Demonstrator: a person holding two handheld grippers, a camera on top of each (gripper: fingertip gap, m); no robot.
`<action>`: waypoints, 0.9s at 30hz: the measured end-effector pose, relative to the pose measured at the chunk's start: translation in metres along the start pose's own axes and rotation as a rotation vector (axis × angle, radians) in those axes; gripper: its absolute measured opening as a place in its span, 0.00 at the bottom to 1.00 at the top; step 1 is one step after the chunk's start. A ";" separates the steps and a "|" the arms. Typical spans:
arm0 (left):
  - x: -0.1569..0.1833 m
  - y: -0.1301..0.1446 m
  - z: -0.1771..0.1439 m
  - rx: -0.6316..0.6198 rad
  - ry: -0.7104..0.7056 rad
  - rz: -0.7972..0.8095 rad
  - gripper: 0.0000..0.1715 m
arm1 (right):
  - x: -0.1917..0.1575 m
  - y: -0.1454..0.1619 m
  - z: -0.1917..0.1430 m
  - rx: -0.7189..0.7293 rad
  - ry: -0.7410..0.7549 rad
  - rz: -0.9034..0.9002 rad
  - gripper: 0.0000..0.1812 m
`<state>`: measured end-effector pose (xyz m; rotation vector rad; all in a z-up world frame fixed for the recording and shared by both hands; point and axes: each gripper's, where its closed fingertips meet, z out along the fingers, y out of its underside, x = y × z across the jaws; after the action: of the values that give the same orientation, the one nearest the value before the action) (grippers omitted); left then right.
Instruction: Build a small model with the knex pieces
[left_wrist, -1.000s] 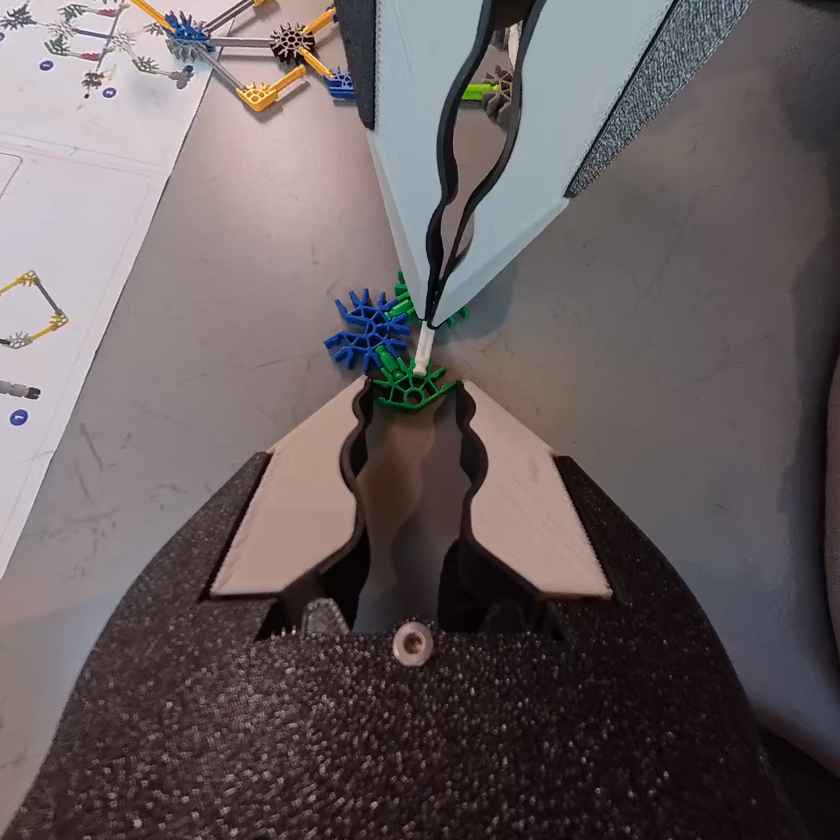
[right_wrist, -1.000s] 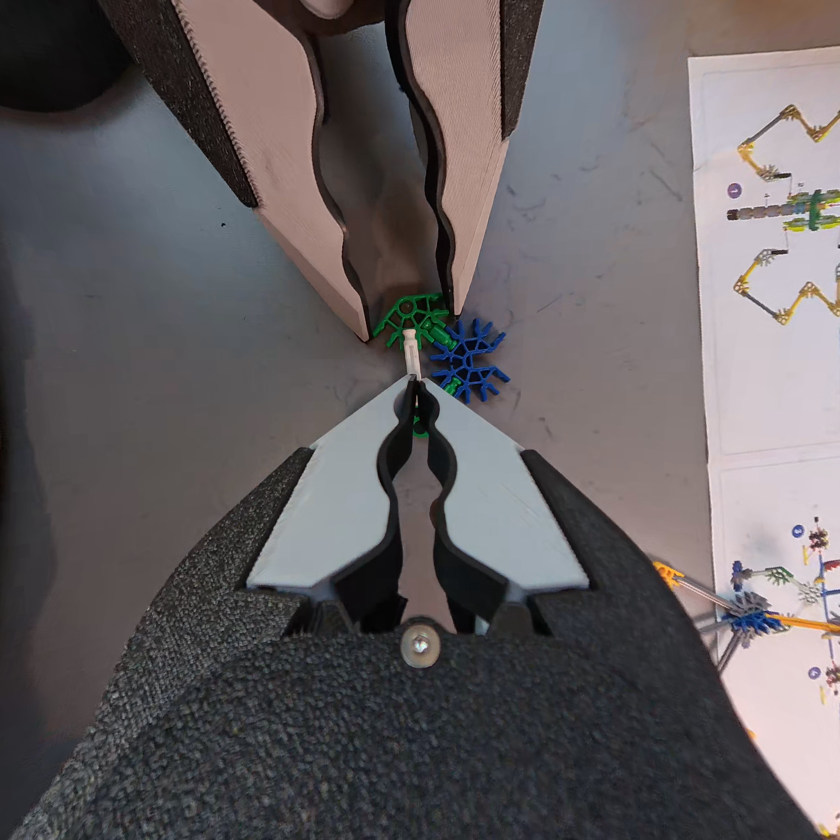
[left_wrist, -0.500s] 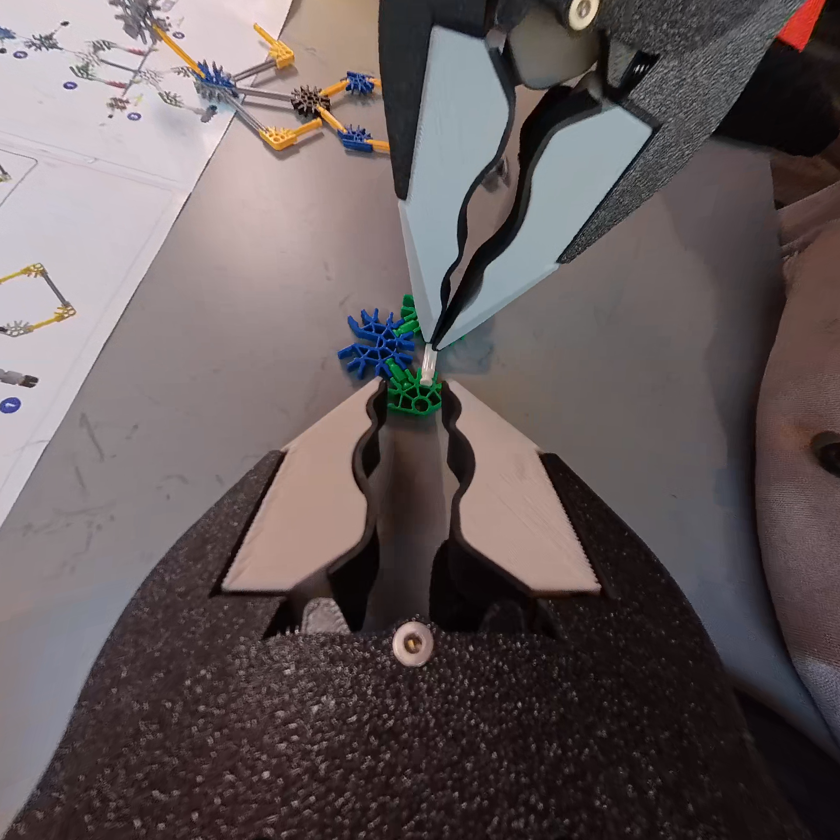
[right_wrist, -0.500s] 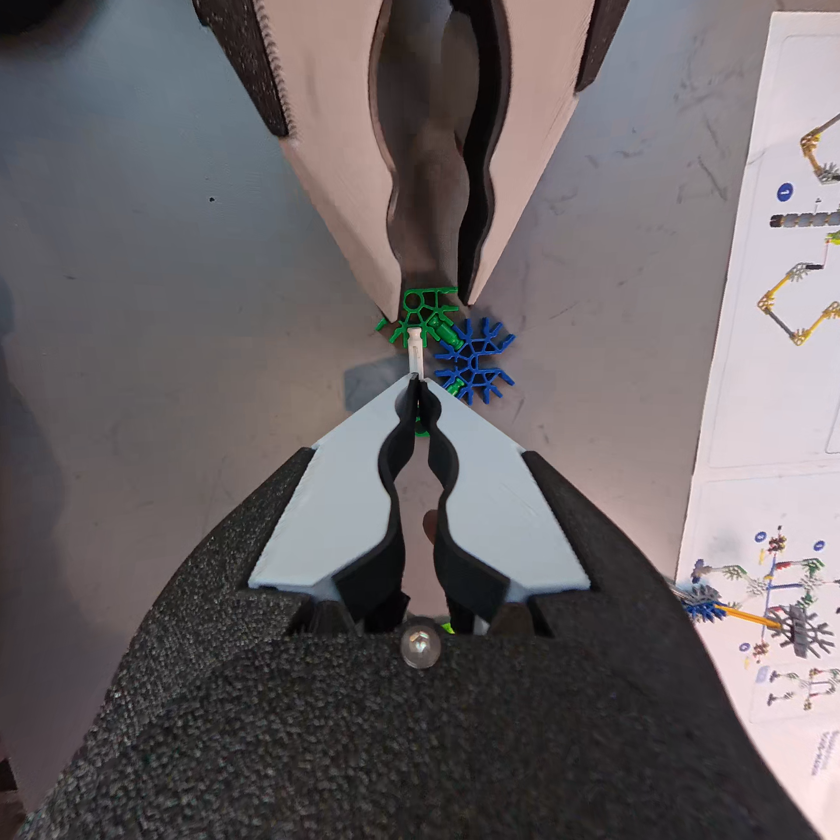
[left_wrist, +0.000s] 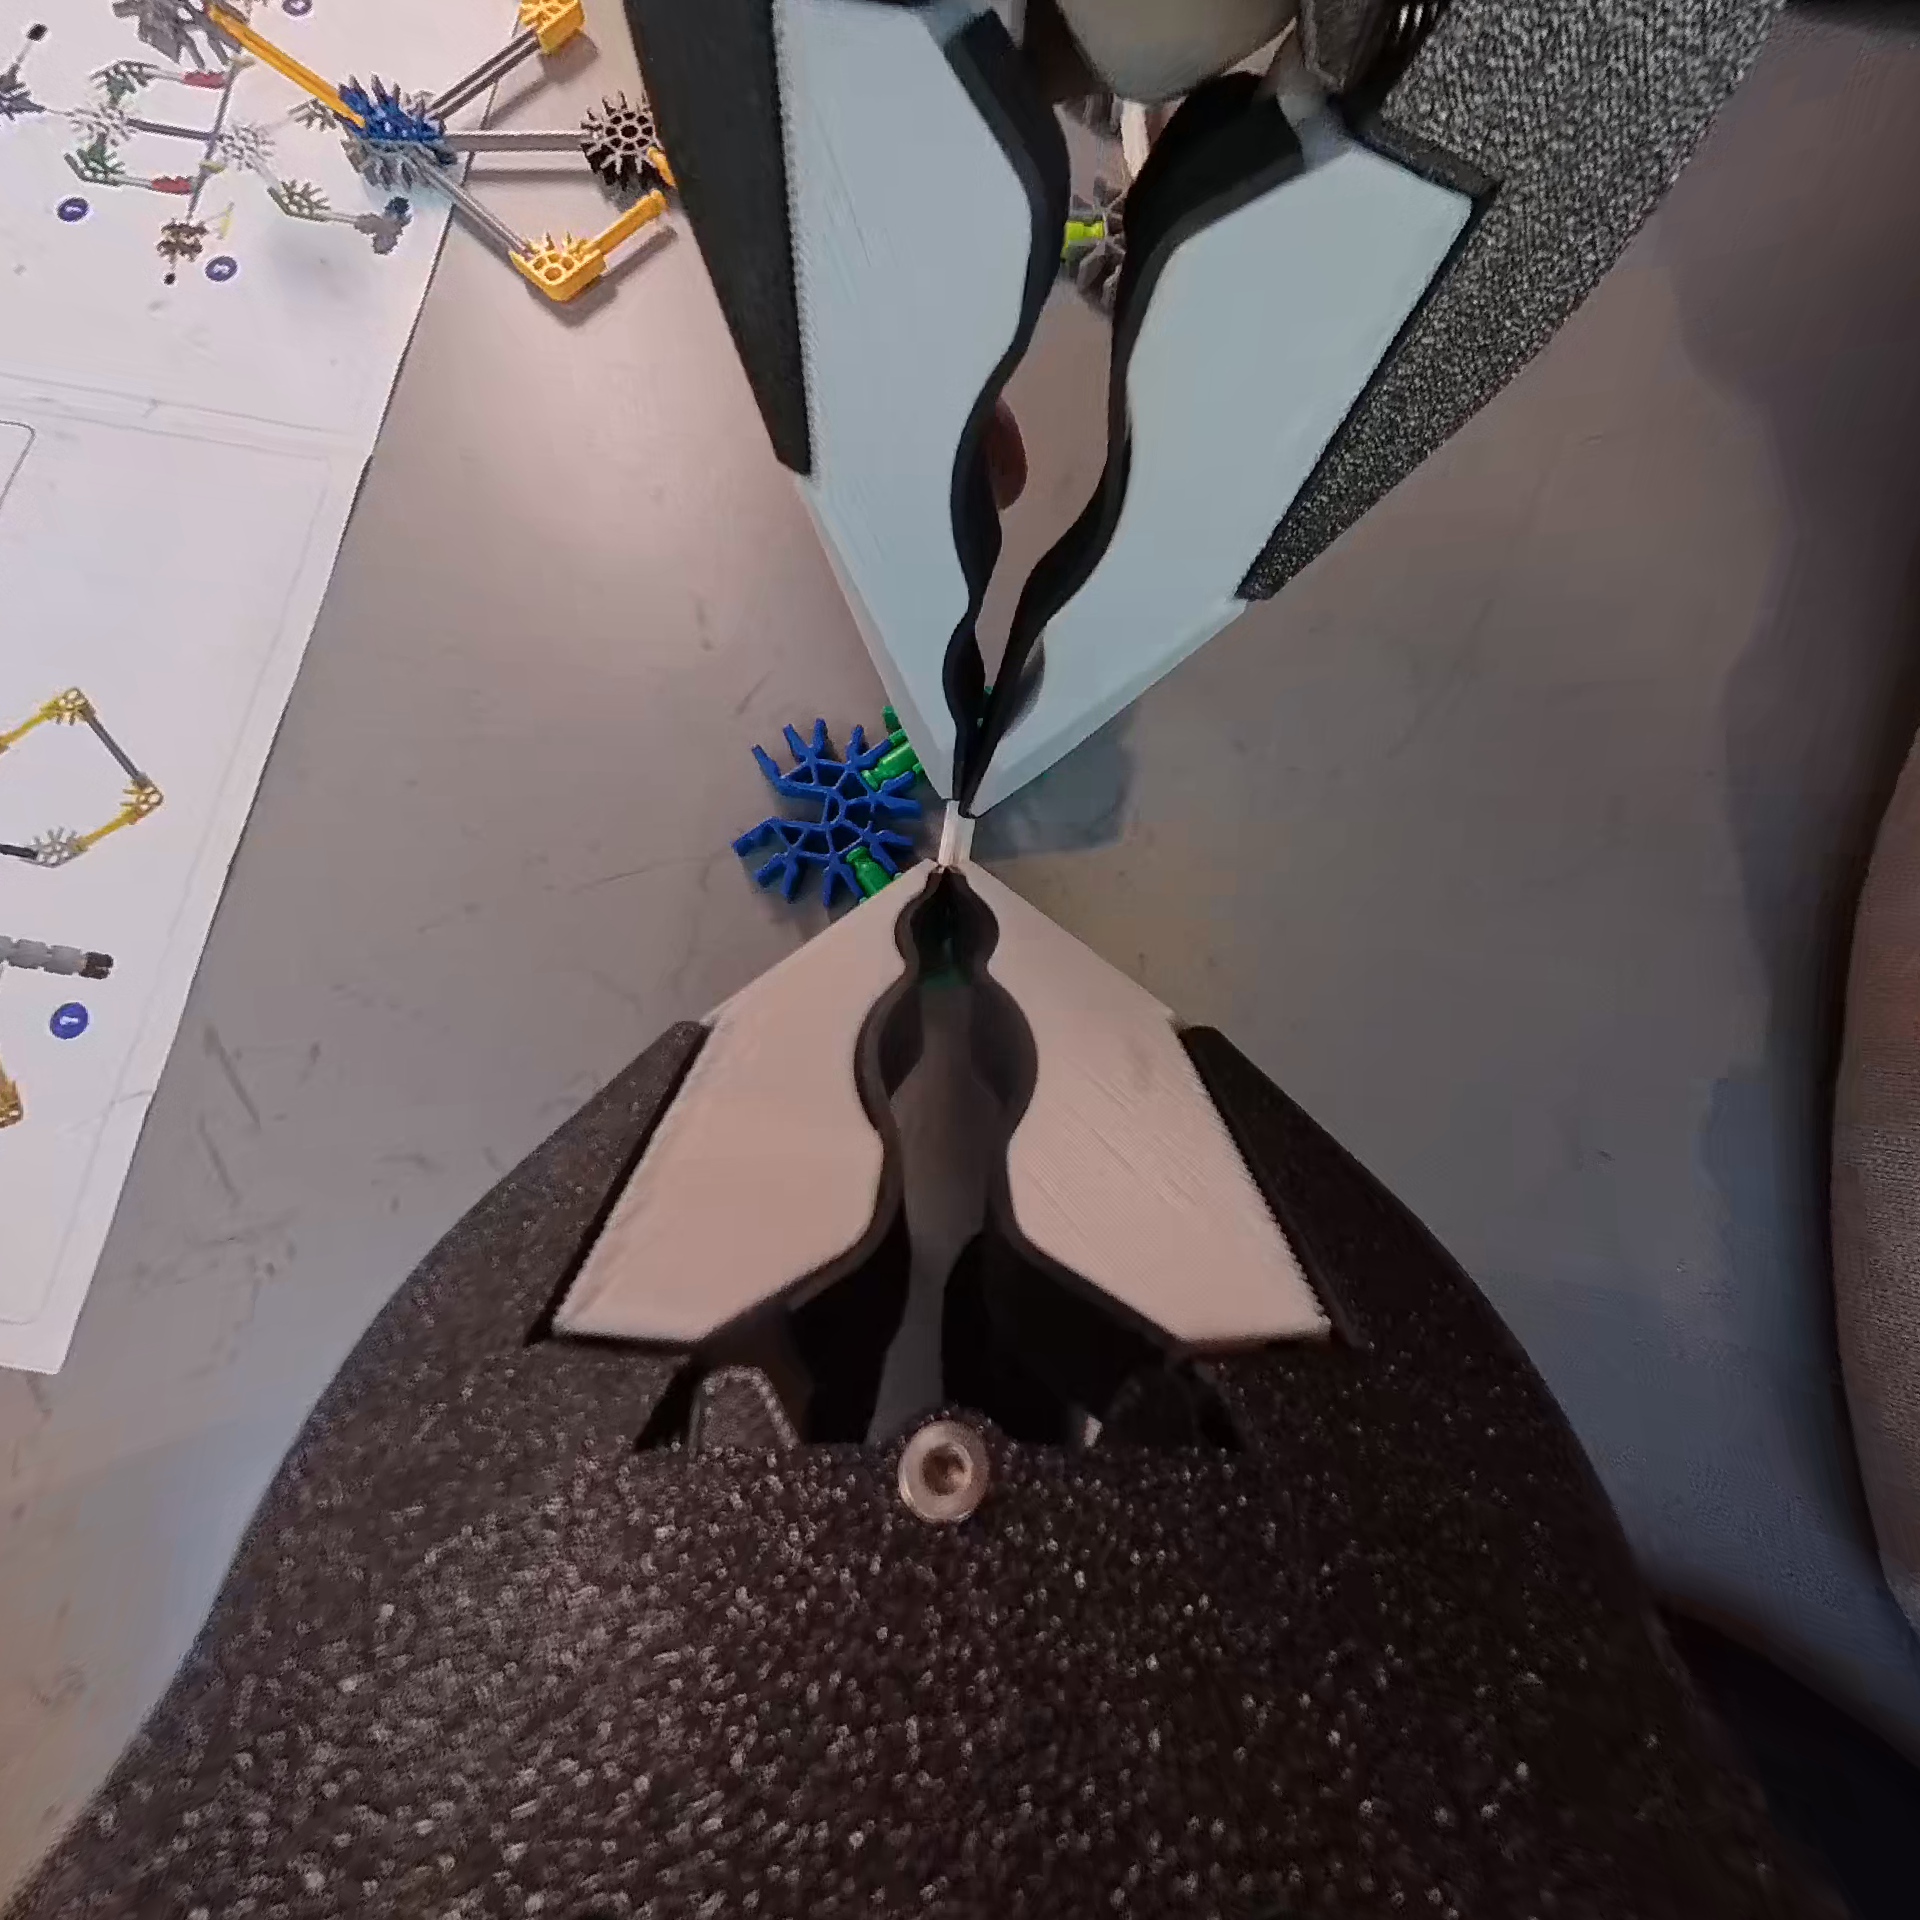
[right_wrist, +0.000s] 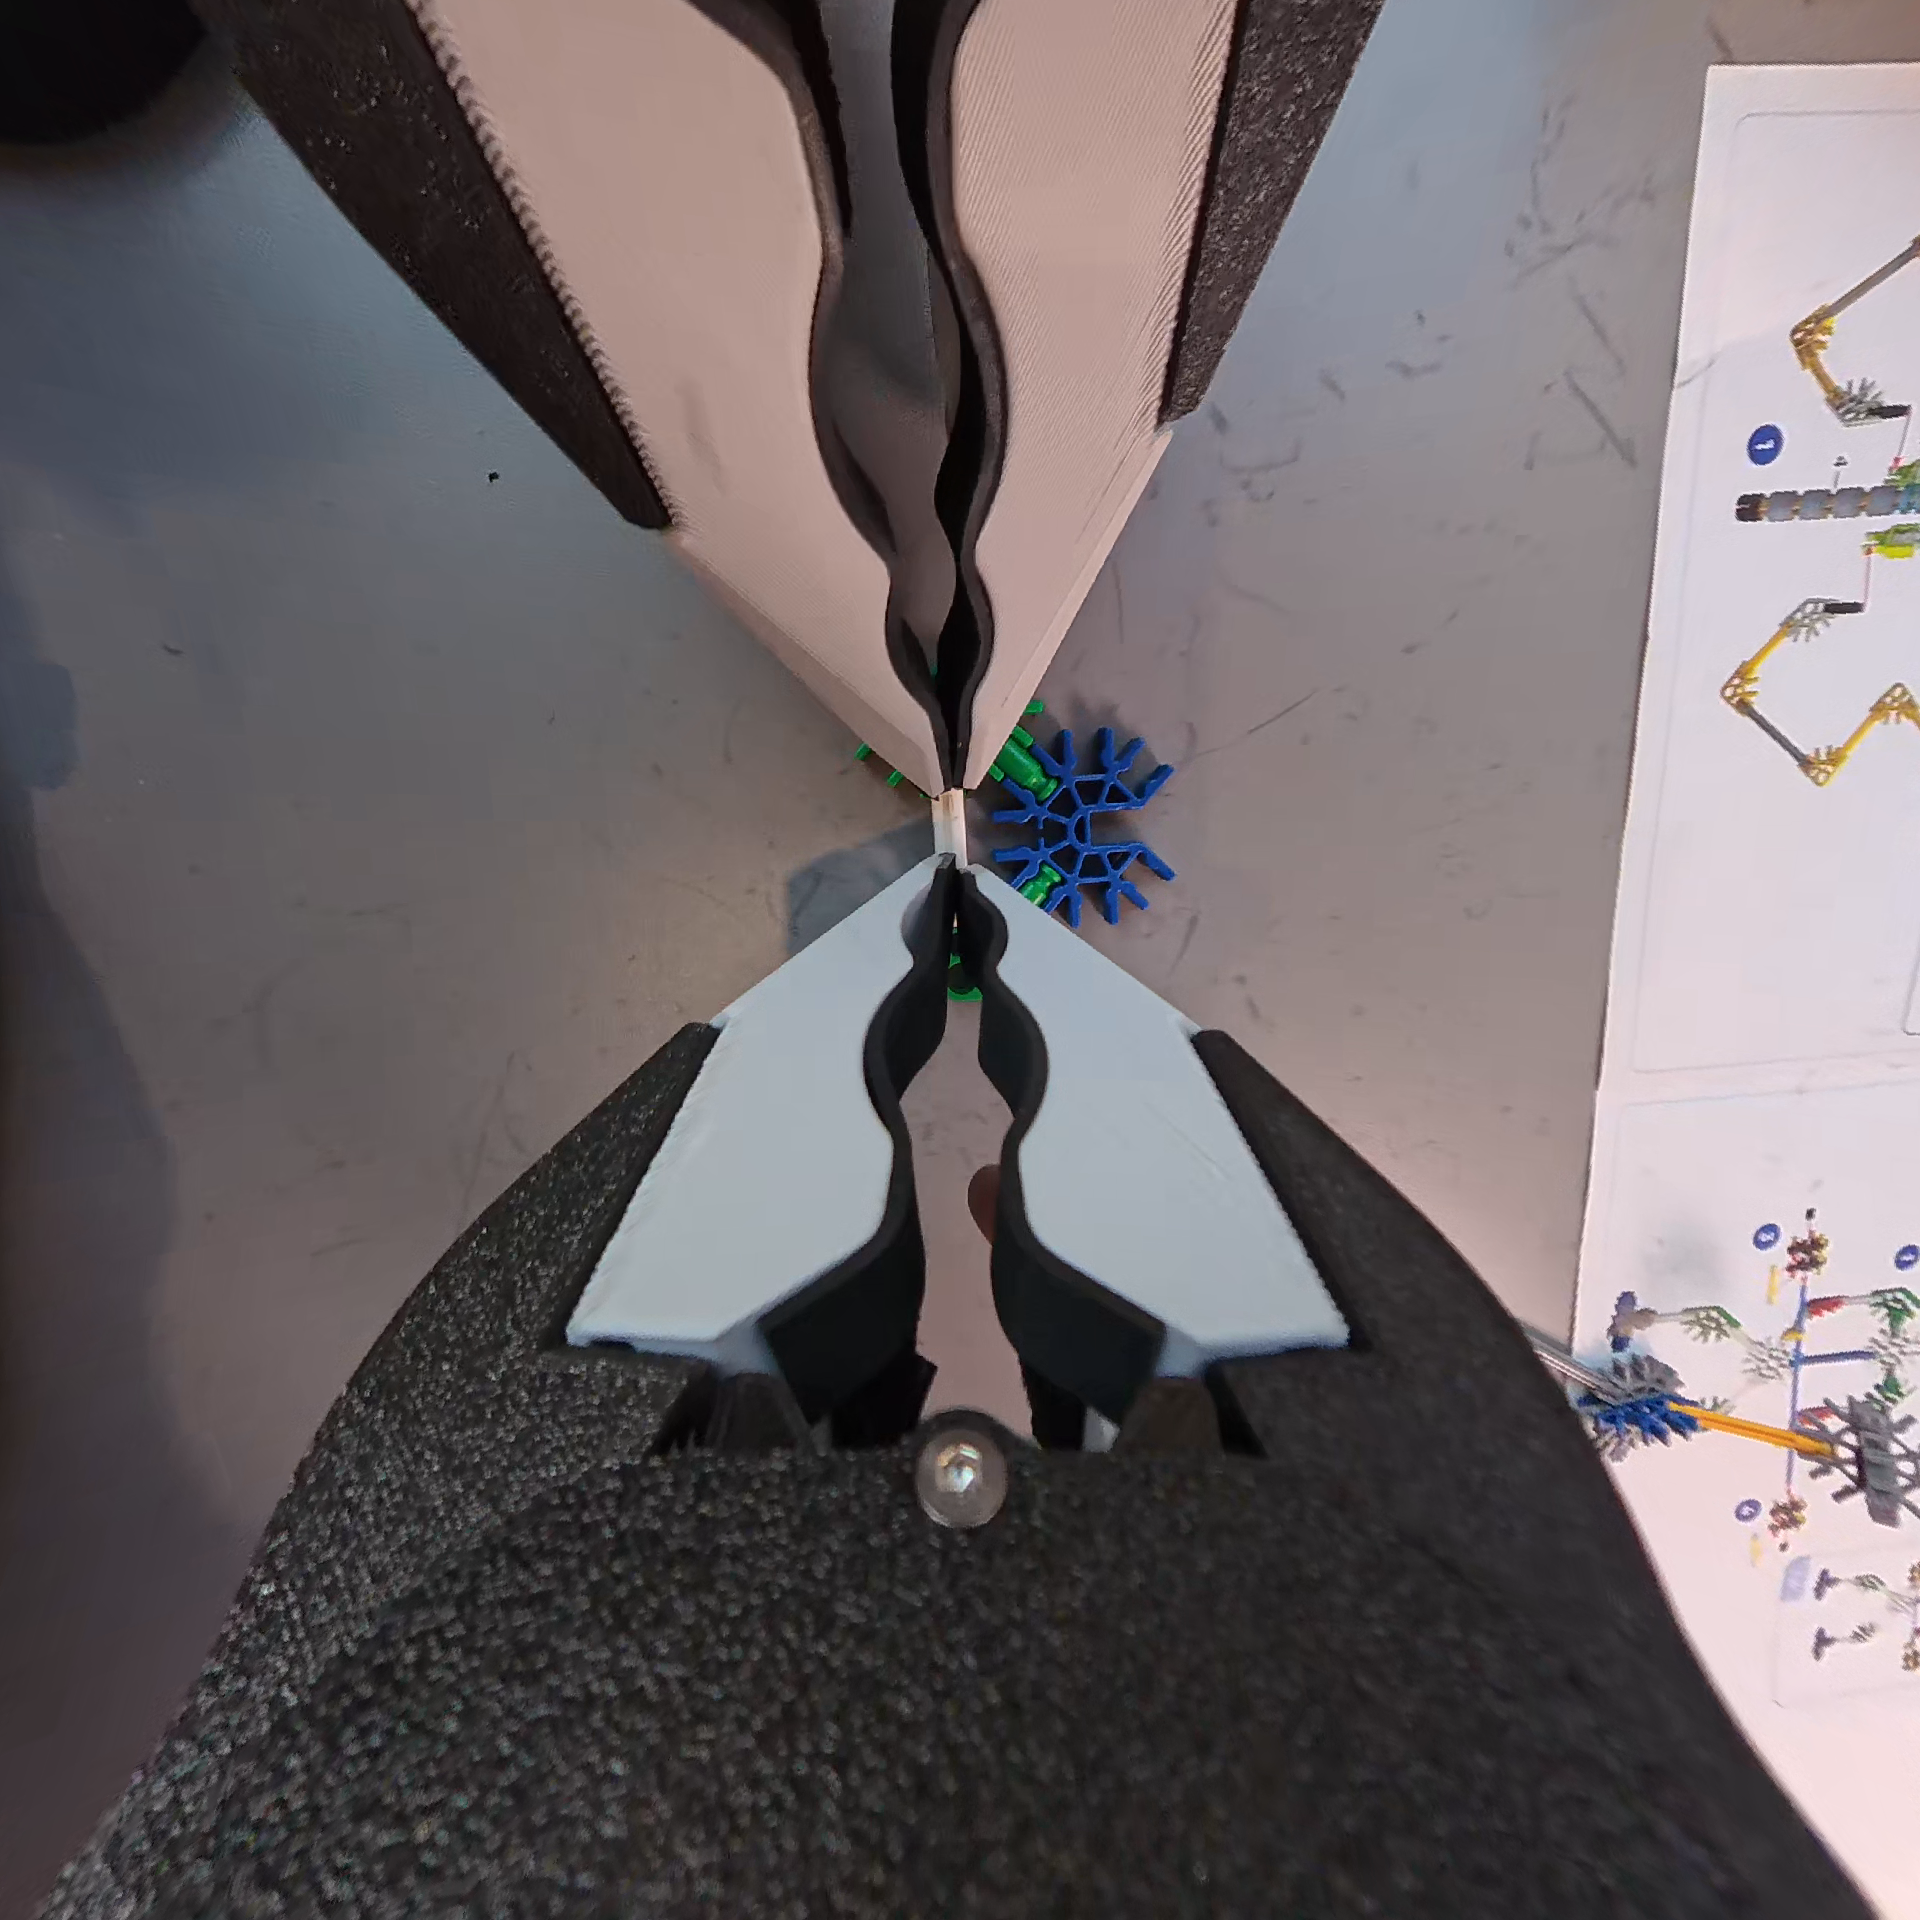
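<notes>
A short white rod (left_wrist: 953, 837) spans the gap between both grippers just above the grey table (left_wrist: 1455, 935). My right gripper (right_wrist: 951, 871), with light blue fingers, is shut on its near end. My left gripper (left_wrist: 940, 878), with tan fingers, is shut tip to tip on the other end; it shows opposite in the right wrist view (right_wrist: 951, 788). A green connector (left_wrist: 941, 971) lies under the left fingers, mostly hidden. A blue snowflake connector (right_wrist: 1081, 826) with short green rods (right_wrist: 1020, 771) lies flat beside the tips.
A white instruction sheet (left_wrist: 156, 520) lies on the table at the left, also in the right wrist view (right_wrist: 1787, 935). A built model of yellow and grey rods (left_wrist: 499, 135) rests at its far edge. Grey fabric (left_wrist: 1881, 1143) borders the right. My left and right fingertips are right by each other.
My left gripper has closed: its fingers were open around the green connector and now meet at the white rod's end. The right gripper stays shut on the rod.
</notes>
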<state>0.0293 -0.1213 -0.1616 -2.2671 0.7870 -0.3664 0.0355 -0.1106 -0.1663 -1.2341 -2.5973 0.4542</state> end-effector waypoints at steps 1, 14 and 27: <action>0.000 0.000 0.000 -0.023 -0.018 0.012 0.00 | 0.000 0.000 0.000 0.002 0.001 -0.002 0.00; -0.001 0.002 0.003 -0.178 -0.105 0.081 0.00 | 0.001 -0.001 -0.001 0.183 0.111 -0.005 0.00; -0.010 -0.023 -0.036 0.152 0.006 -0.124 0.18 | 0.009 0.011 -0.033 0.404 0.164 0.194 0.13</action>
<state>0.0152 -0.1204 -0.1202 -2.1779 0.6019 -0.4744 0.0490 -0.0906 -0.1392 -1.3161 -2.1212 0.8284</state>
